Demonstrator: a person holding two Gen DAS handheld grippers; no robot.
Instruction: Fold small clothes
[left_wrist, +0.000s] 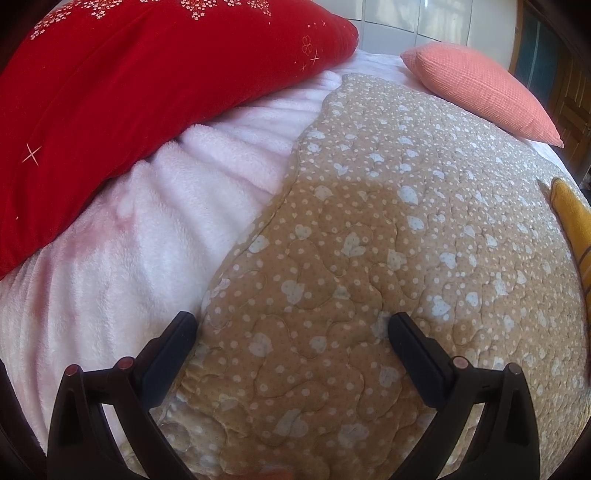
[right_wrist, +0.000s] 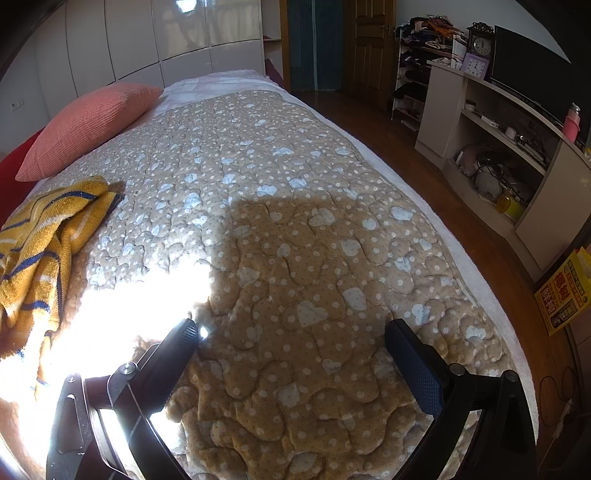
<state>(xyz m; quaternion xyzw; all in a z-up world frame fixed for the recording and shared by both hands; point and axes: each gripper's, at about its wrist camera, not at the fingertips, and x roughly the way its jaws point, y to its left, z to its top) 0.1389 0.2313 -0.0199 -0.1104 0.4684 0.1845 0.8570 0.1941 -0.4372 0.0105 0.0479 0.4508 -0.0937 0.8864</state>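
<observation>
A yellow knit garment with blue and white stripes lies crumpled on the tan quilt at the left of the right wrist view. Only its edge shows at the far right of the left wrist view. My left gripper is open and empty, low over the quilt near its left border. My right gripper is open and empty over the quilt, to the right of the garment and apart from it.
A red pillow lies on a pink fleece blanket at the left. A salmon pillow sits at the head of the bed. The bed's right edge drops to a wooden floor with shelves beyond.
</observation>
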